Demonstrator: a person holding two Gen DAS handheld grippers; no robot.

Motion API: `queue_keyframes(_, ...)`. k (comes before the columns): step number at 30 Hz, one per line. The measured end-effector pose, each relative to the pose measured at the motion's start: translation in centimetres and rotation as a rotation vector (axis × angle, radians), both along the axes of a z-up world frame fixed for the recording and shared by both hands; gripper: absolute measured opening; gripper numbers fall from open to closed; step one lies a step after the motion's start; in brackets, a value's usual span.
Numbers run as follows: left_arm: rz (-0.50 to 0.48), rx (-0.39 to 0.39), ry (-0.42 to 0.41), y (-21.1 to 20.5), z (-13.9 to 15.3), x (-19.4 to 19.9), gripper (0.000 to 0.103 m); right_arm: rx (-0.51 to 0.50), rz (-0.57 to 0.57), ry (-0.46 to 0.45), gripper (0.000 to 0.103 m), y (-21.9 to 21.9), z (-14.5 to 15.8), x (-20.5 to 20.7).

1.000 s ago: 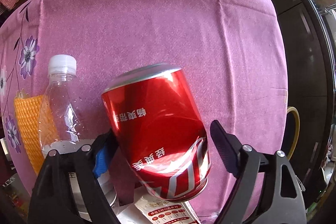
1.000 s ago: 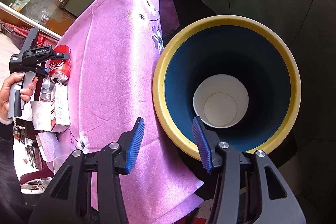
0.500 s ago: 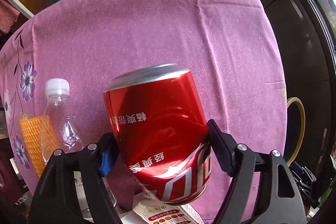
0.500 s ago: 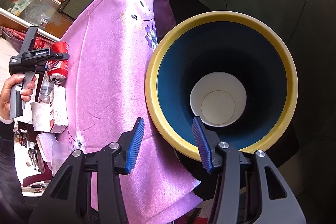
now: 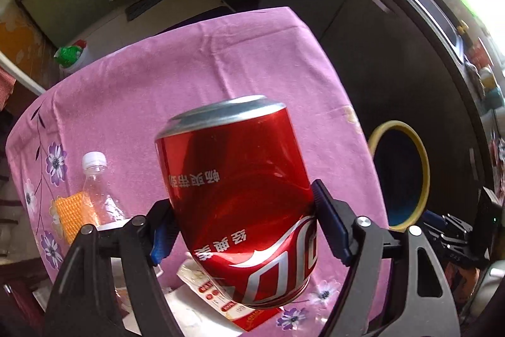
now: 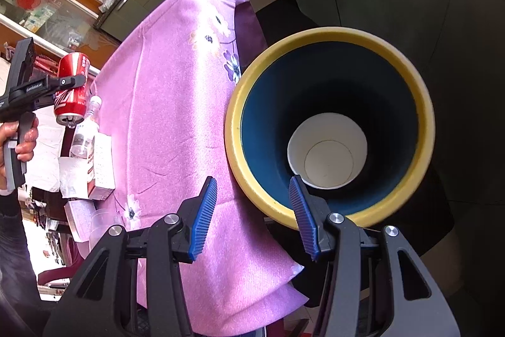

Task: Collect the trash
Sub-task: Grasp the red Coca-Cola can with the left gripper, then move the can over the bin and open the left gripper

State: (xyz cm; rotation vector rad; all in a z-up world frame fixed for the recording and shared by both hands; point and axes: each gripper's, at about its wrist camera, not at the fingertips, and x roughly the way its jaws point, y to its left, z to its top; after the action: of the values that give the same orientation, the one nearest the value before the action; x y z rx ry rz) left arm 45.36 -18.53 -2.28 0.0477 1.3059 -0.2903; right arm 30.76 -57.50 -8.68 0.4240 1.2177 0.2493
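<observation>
My left gripper (image 5: 243,229) is shut on a red soda can (image 5: 240,198) and holds it well above the purple tablecloth (image 5: 189,78). The can also shows in the right wrist view (image 6: 72,87), lifted off the table. My right gripper (image 6: 252,212) grips the near rim of a blue bin with a yellow rim (image 6: 252,188), one finger inside and one outside, holding it beside the table edge. A white paper cup (image 6: 328,150) lies at the bin's bottom. The bin shows in the left wrist view (image 5: 401,172) at the right.
On the table lie a clear plastic bottle (image 5: 98,191), a yellow mesh piece (image 5: 71,210), a red and white carton (image 5: 217,302) and white paper. Kitchen cabinets and a dark counter surround the table.
My left gripper closed on the can and lifted it up off the table. The bin in my right gripper shifted slightly right in view.
</observation>
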Motion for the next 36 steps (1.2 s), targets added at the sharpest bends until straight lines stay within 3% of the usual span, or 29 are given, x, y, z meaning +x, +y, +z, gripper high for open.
queue_keyframes(7,-0.283,-0.063,0.006,-11.6,0.2,-6.3,0.072,0.010,-0.074,-0.076,0.048,-3.6,2.6,-4.9)
queue_keyframes(12,-0.425,-0.084,0.034,-20.3,-2.6,-8.1,0.073,0.029,-0.117,-0.124,0.048,-6.0,3.9,-9.0)
queue_keyframes(16,-0.478,-0.061,0.051,-26.1,-6.4,-8.2,0.073,0.043,-0.142,-0.133,0.048,-7.5,3.9,-11.4)
queue_keyframes(20,-0.466,-0.035,0.048,-29.6,-9.7,-7.2,0.073,0.059,-0.165,-0.140,0.048,-8.6,3.5,-13.0)
queue_keyframes(25,-0.434,0.023,0.129,-31.3,-14.0,-5.7,0.073,0.076,-0.176,-0.130,0.053,-9.1,2.8,-13.3)
queue_keyframes(28,-0.418,0.040,0.164,-31.3,-14.9,-5.6,0.073,0.084,-0.180,-0.127,0.053,-9.2,2.6,-13.0)
queue_keyframes(33,-0.441,-0.004,0.133,-28.9,-11.6,-6.7,0.073,0.090,-0.152,-0.131,0.053,-8.4,2.8,-12.5)
queue_keyframes(36,-0.441,-0.089,0.096,-25.6,-7.8,-7.9,0.073,0.091,-0.114,-0.134,0.053,-6.9,3.0,-11.9)
